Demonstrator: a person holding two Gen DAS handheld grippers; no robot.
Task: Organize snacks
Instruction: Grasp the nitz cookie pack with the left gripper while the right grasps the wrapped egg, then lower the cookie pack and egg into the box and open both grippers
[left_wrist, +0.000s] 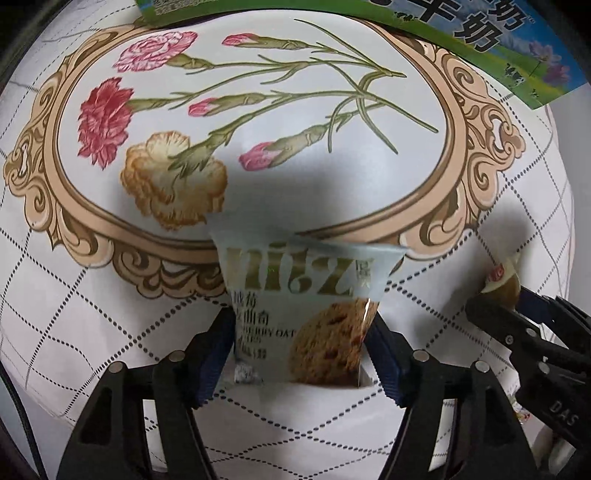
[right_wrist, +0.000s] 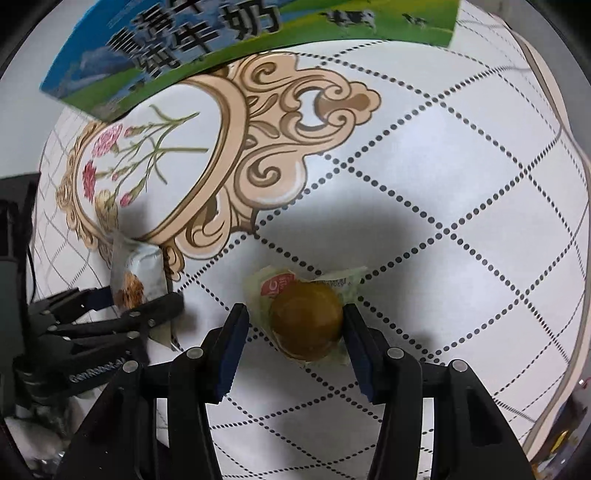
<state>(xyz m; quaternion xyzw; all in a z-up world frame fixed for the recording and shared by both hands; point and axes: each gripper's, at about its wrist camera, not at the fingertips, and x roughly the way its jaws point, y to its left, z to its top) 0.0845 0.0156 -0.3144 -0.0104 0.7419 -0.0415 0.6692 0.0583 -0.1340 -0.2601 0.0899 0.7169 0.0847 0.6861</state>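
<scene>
A pale blue cookie packet with gold lettering and a cookie picture sits between the pads of my left gripper. Both pads press its sides, and its top fans out past the fingertips. The right wrist view shows the same packet in the left gripper at the far left. A round brown cake in a clear wrapper lies between the fingers of my right gripper, which is shut on it just above the cloth. In the left wrist view the cake and right gripper show at the right edge.
A white quilted-pattern tablecloth with a gold-framed carnation print covers the table. A green and blue milk carton box stands at the far side. The table's edge curves down the right.
</scene>
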